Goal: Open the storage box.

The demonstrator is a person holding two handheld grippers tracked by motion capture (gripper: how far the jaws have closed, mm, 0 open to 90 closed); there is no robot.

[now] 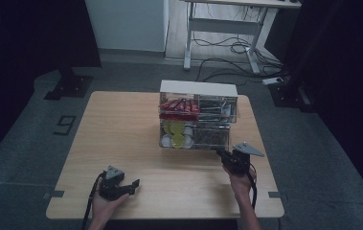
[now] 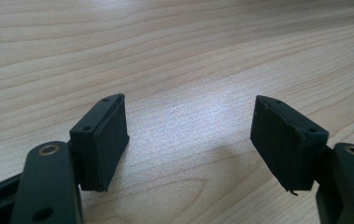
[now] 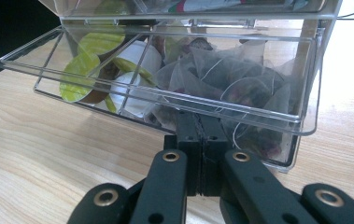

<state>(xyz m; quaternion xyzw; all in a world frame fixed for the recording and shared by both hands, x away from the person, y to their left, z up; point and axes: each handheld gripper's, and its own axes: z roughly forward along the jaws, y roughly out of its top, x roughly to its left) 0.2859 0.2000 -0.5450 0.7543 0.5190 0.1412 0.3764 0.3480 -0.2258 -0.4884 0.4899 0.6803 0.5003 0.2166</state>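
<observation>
Your right gripper [image 3: 198, 140] clenched under lip of open lower drawer [image 3: 240, 112]; left gripper [image 2: 188, 140] released, idle on table [image 2: 174, 56]. Next: steady straight push or pull.

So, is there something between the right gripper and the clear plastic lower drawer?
Nothing visible. The right gripper, jaws shut, already sits at the front wall of the clear plastic lower drawer, just under its rim.

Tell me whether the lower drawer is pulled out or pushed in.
Pulled out: the lower drawer juts forward past the organizer frame above.
</observation>
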